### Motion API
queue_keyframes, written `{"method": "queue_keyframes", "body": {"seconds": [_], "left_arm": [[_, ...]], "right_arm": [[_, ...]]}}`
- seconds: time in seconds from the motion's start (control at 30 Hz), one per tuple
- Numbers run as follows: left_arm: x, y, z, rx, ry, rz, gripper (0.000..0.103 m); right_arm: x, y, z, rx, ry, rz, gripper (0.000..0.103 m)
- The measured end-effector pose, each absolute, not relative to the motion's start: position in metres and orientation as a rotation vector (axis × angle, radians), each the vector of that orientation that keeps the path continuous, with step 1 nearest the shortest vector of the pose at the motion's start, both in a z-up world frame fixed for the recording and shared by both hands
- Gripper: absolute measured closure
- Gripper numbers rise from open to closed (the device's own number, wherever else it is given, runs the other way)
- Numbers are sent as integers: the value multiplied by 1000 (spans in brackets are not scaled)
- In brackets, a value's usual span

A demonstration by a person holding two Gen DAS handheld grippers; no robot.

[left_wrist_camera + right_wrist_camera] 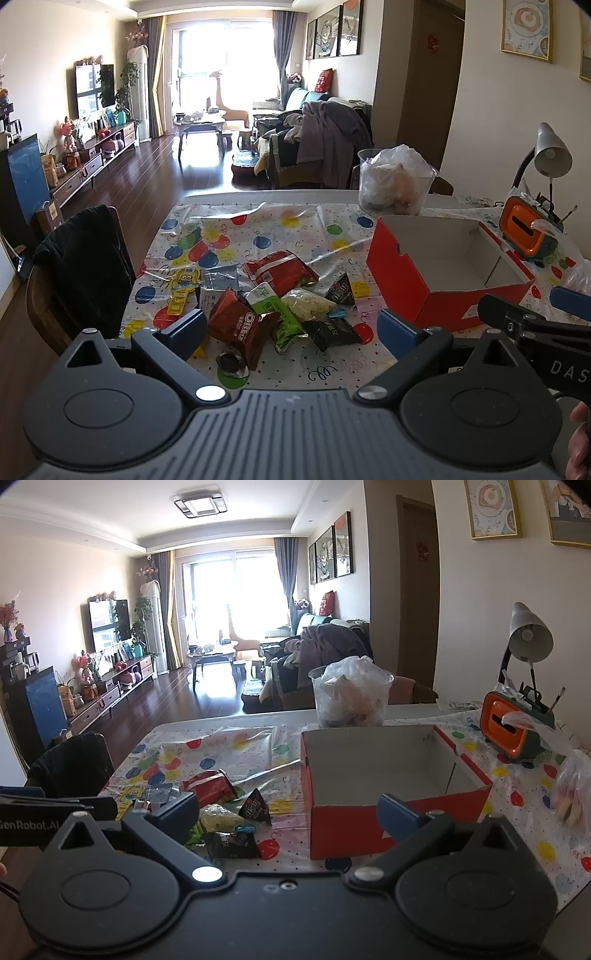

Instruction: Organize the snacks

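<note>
Both my grippers, left [291, 326] and right [288, 814], hang spread and empty. Just ahead of the left lies a heap of about nine crinkly foil snack packets [273, 306], light, soft and slippery; I'd pinch the brown Oreo packet [240, 325] by its crimped edge. One empty red cardboard box [391, 771] sits ahead of the right.

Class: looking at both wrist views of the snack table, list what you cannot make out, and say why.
- Clear tub contents: crumpled plastic bag hides them, both views.
- Red box floor: near wall hides part, right view.
- Snack pile near edge: left gripper finger covers it.
- Black packet print: too small.
</note>
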State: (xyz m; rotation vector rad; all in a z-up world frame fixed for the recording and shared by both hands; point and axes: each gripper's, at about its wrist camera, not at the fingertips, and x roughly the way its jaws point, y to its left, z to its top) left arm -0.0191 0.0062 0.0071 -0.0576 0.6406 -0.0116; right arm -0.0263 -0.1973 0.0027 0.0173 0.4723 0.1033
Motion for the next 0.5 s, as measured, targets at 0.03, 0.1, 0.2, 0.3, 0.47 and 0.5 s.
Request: {"method": "queue_keyframes", "body": {"seconds": [0.03,0.1,0.2,0.3,0.47,0.5], "left_arm": [[-19,7,7,-55,639,-14,4],[-20,6,7,-54,637,-14,4],[-20,6,7,-52,638,-16,4],[-21,5,8,-53,636,-17,4],[-25,5,9,-49,630,-24,4],[-25,5,10,-51,627,-21,4]], "right_arm": [[-26,-197,3,17,470,104,0],[-27,-197,3,16,470,103,0],[-26,-198,4,16,468,102,0],[-28,-197,5,18,465,100,0],[-33,-193,9,16,453,101,0],[-33,-192,9,15,449,103,0]]}}
